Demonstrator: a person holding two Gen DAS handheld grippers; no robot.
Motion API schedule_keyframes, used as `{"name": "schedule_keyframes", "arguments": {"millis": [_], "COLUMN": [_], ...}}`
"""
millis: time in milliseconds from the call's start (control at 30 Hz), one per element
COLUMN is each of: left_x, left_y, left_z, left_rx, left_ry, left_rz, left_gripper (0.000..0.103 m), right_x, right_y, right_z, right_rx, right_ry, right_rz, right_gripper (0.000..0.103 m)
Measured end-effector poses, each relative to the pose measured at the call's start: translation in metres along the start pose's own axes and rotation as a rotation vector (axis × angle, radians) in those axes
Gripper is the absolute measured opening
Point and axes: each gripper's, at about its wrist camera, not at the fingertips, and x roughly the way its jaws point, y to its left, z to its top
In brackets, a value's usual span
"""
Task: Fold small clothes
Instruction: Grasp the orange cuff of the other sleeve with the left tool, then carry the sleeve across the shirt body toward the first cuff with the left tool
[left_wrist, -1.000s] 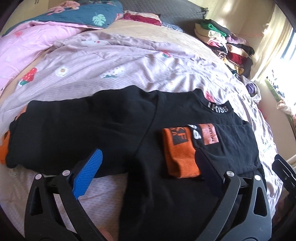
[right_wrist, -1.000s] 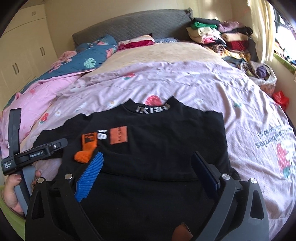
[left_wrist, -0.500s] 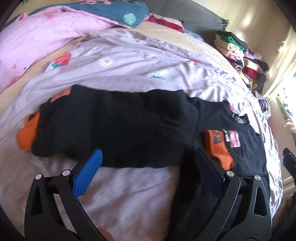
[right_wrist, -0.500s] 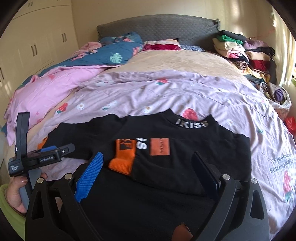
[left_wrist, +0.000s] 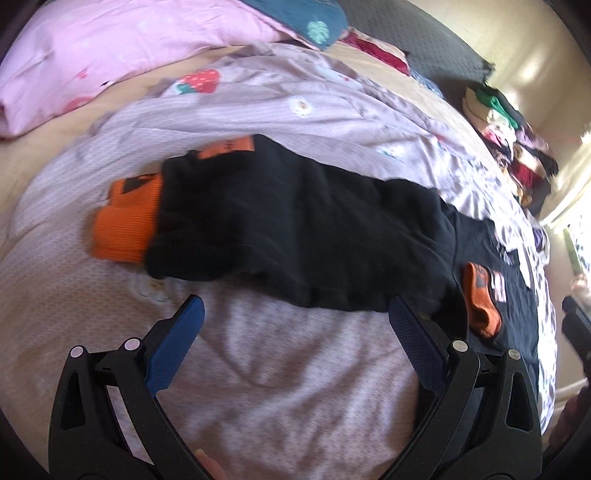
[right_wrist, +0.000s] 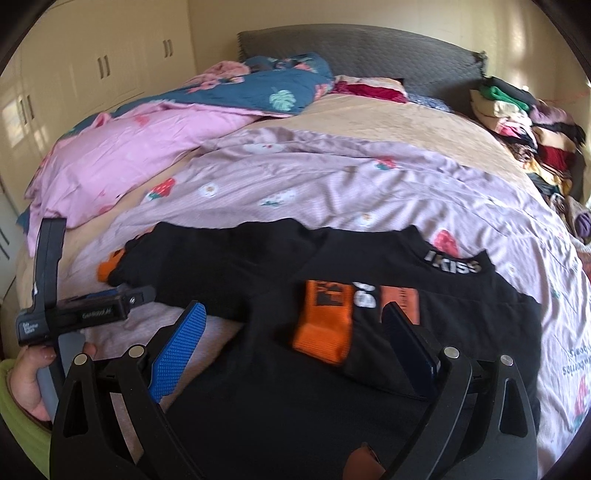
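Observation:
A black sweatshirt (right_wrist: 369, 398) with orange cuffs and an "IKISS" collar lies flat on the bed. One sleeve is folded across the chest, its orange cuff (right_wrist: 323, 326) on the body. The other sleeve (left_wrist: 295, 229) stretches out to the left, ending in an orange cuff (left_wrist: 125, 229). My left gripper (left_wrist: 293, 314) is open and empty, just short of that outstretched sleeve; it also shows at the left of the right wrist view (right_wrist: 122, 297). My right gripper (right_wrist: 295, 321) is open and empty above the sweatshirt's lower body.
The bed has a lilac strawberry-print cover (right_wrist: 332, 184), a pink quilt (right_wrist: 122, 155) and a blue leaf-print quilt (right_wrist: 284, 92) toward the headboard. A pile of folded clothes (right_wrist: 524, 125) stands at the far right. Cupboards (right_wrist: 92, 74) line the left wall.
My left gripper has swung left along the outstretched sleeve toward its orange cuff. My right gripper has also turned left, with the folded cuff now nearer its fingers. Both stayed open.

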Motion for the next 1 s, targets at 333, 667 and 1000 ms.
{"name": "schedule_keyframes", "arguments": {"millis": [333,667,1000], "left_x": [0.018,0.016,-0.036], "left_y": [0.045,0.066,0.042], "left_z": [0.021,0.042,0.058], "left_rx": [-0.237,-0.329,-0.245], "left_ry": [-0.018,-0.123,-0.257], "left_rz": [-0.071,-0.017,-0.043], "left_gripper": [0.094,0.020,0.014], "right_x": [0.013,0.007,-0.011], "right_y": [0.022,-0.006,-0.033], "right_z": [-0.015,-0.027,-0.039], "right_rx": [-0.024,0.077,0.165], "right_ry": [0.041,0.050,0.025], "right_rz": [0.035,0.032,0.029], "right_gripper": [0.095,0.095,0.095]}}
